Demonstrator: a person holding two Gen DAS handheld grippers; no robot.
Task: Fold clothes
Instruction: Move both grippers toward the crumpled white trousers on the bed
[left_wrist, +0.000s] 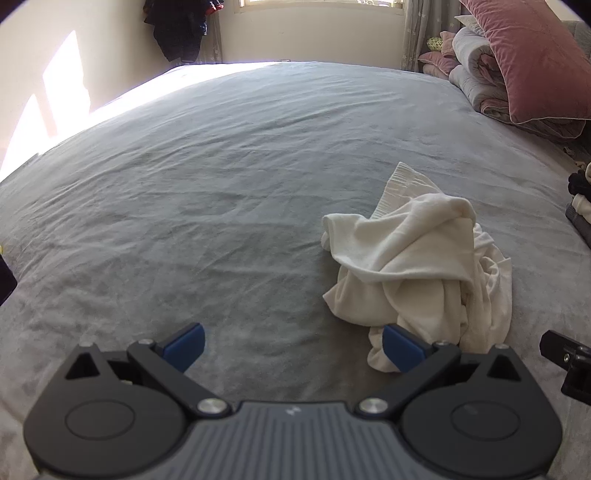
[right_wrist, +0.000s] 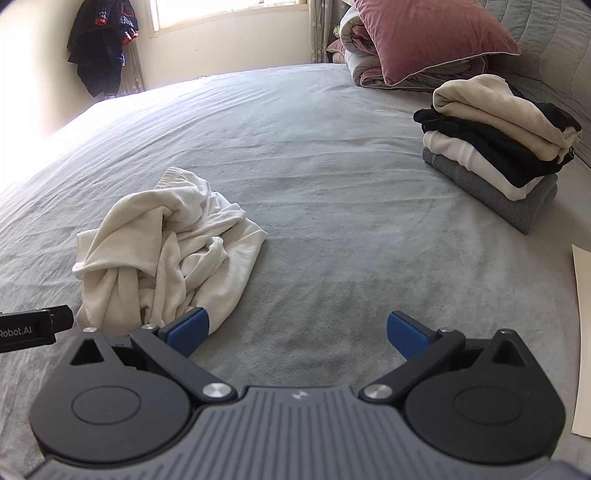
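**One garment left, four stacked**

The white garment (right_wrist: 166, 254) lies crumpled at centre-left of the right wrist view, on the bed (right_wrist: 332, 221), untouched. The left gripper (left_wrist: 293, 347) and right gripper (right_wrist: 297, 336) both hover with jaws apart, empty. Only the right view fully shows the stack (right_wrist: 495, 147) of folded clothes at upper right, so most folding looks done.

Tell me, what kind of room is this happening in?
Most likely a bedroom. A wide bed with a grey sheet fills the view, a pink pillow rests on rolled bedding by the window, and a stack of folded clothes sits near a crumpled white garment.
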